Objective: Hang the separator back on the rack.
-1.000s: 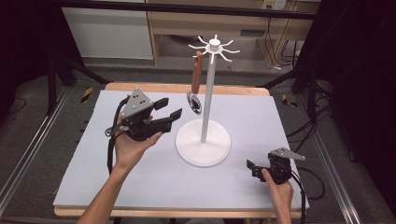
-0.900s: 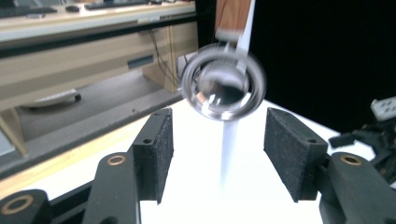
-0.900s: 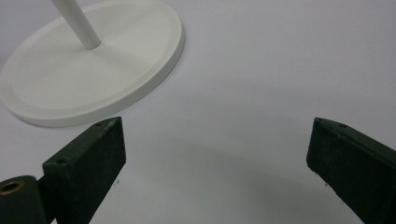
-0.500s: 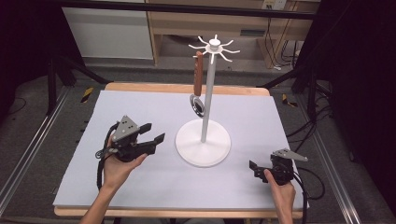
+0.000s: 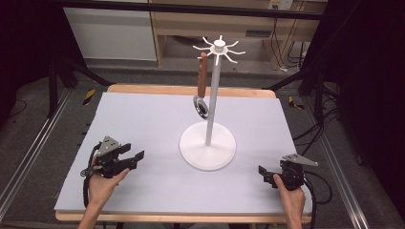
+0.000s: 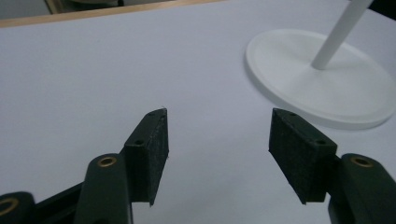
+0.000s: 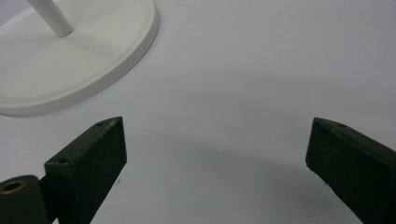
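A white hook stand (image 5: pixel 210 112) rises from a round base (image 5: pixel 207 148) in the middle of the grey mat. From one of its top hooks hangs a utensil (image 5: pixel 203 76) with a brown handle and a small round metal head (image 5: pixel 201 107). My left gripper (image 5: pixel 136 153) rests low at the mat's near left, open and empty, its jaws pointing at the base (image 6: pixel 322 84); in the left gripper view its jaws (image 6: pixel 217 135) stand wide apart. My right gripper (image 5: pixel 264 174) sits at the near right, open (image 7: pixel 215 144) and empty, with the base (image 7: pixel 70 60) ahead to its left.
The grey mat (image 5: pixel 143 119) covers a wooden table (image 5: pixel 191 89). Black cables trail from both grippers. Metal rails (image 5: pixel 28 157) run along both sides of the table, and a shelf unit stands behind it.
My left gripper has drawn back from beside the stand, down to the near-left of the mat. The right gripper has shifted slightly toward the near edge. Both stay open.
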Tool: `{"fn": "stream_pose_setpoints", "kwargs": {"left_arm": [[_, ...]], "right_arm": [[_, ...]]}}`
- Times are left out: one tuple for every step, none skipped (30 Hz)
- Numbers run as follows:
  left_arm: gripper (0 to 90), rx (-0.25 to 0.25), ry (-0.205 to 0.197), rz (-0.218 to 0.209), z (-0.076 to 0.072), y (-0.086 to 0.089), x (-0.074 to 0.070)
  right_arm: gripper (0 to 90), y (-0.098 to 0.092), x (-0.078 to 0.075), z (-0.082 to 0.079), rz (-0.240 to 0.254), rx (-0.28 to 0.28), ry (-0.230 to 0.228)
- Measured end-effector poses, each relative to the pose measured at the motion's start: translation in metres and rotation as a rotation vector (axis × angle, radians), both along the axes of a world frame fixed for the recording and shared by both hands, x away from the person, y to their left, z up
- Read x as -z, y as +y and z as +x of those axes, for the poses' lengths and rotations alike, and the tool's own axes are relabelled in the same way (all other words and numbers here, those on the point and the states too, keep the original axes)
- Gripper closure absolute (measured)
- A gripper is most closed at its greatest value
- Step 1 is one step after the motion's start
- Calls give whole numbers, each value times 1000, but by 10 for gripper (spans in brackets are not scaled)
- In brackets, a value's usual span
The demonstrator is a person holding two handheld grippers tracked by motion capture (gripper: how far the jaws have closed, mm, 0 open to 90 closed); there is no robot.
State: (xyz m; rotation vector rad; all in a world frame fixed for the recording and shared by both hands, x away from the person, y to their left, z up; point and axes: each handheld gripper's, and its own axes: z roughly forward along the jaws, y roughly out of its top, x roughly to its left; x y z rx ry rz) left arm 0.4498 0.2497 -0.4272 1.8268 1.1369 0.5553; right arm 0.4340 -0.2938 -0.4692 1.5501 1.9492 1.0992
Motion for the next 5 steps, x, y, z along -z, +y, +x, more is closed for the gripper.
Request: {"fn": "stream_pose_setpoints", "kwargs": {"left_arm": [[368,-13,6,-5,2,3,3],[365,-27,10,10,3,6,6],[359,-43,12,29,4,9,9],[356,-57,20,38,5,12,12],[353,-67,27,37,6,16,16]], "right_arm": [[58,-1,0,0,0,-1,-2],[58,-1,0,0,3,0,-1],[58,-2,0,-1,6,6,2],[58,-2,1,-1,5,5,-1],[59,-3,2,-1,4,4,1]]}}
